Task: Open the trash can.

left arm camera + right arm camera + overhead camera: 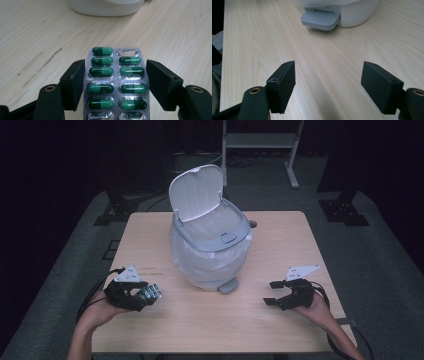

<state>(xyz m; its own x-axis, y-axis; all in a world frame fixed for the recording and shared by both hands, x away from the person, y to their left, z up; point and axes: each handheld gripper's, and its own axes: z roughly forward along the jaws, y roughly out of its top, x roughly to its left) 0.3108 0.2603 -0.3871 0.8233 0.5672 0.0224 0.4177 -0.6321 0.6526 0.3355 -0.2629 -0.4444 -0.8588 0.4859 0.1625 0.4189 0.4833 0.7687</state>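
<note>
The left claw (113, 82) is seen partly closed, its two black jaws pressed against the long edges of a blister pack (115, 82) of green capsules. The pack is gripped between the jaws and projects forward from them, above the pale wooden tabletop (37, 37). Two columns of capsules are held in the silver foil (the top right pocket is torn open and empty, and two more at the near end look empty too). In the high view, the left claw (142, 295) is found near the tabletop's front left part, with the blister pack (150, 293) sticking out toward the middle and a hand (102, 309) behind it.

The right claw (328, 82) is held wide open, with nothing between its jaws, only bare wood under them. In the high view, the right claw (274, 292) is placed near the front right of the tabletop (280, 240), well apart from the left one.

Between the two claws and farther back, a white pedal bin (210, 245) is stood on the tabletop, lined with a white bag. Its lid (195, 190) is raised upright, and its grey foot pedal (319, 20) faces the person.
</note>
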